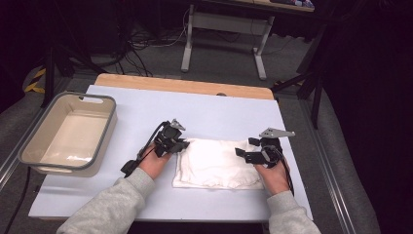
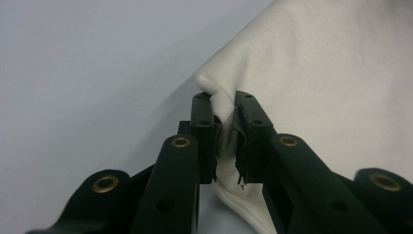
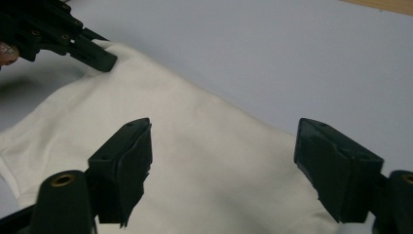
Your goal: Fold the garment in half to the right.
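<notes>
A white folded cloth (image 1: 214, 163) lies flat on the white table cover, between the two hands. My left gripper (image 1: 182, 145) is at the cloth's far left corner and is shut on it. In the left gripper view the cloth (image 2: 316, 73) bunches up between the closed jaws of the left gripper (image 2: 225, 105). My right gripper (image 1: 245, 146) hovers at the cloth's right end with its jaws spread wide. In the right gripper view the right gripper (image 3: 221, 124) is open above the cloth (image 3: 195, 146) with nothing pinched, and the left gripper (image 3: 97, 56) shows at the top left.
A beige bin with a grey rim (image 1: 87, 96) stands at the table's left edge. The white table cover (image 1: 219, 112) has bare room behind the cloth, up to a wooden strip (image 1: 185, 85). A desk frame and cables stand on the floor beyond.
</notes>
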Demonstrator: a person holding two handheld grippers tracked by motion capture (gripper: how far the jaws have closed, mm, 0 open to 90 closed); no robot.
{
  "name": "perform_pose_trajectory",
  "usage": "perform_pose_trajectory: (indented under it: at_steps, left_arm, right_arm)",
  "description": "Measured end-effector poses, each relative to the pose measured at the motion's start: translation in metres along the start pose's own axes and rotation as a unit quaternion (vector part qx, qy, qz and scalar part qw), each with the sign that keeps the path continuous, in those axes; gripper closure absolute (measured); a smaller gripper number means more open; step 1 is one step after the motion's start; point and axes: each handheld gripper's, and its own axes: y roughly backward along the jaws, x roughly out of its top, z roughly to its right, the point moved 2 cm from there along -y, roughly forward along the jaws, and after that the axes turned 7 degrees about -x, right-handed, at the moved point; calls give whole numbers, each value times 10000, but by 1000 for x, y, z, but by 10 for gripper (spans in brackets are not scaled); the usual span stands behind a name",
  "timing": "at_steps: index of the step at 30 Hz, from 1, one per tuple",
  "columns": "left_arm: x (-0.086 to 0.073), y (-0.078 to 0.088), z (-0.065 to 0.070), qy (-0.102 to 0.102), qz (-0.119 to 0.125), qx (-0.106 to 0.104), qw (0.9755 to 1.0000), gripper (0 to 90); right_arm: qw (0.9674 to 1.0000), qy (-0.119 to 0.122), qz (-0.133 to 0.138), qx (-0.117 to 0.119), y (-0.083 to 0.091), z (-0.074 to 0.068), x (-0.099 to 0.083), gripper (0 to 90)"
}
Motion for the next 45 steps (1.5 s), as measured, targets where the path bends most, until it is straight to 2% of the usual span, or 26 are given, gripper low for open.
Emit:
perform_pose_trajectory:
  at_steps: [8, 19, 28, 37, 45]
  left_arm:
    - [0, 1, -1, 1, 8, -41, 10000, 799]
    - [0, 1, -1, 6, -4, -60, 10000, 799]
    - [0, 0, -2, 31, -8, -95, 9999, 798]
    - [0, 0, -3, 52, -44, -114, 9999, 797]
    - [0, 0, -3, 50, -27, -123, 9999, 797]
  right_arm:
    - [9993, 255, 129, 228, -4, -20, 5, 116]
    - [9964, 598, 319, 510, -7, -49, 10, 72]
    - [9942, 774, 322, 674, -10, -71, 12, 58]
    - [9898, 991, 234, 994, -14, -94, 11, 52]
    - [9871, 1105, 118, 1157, -20, -111, 6, 53]
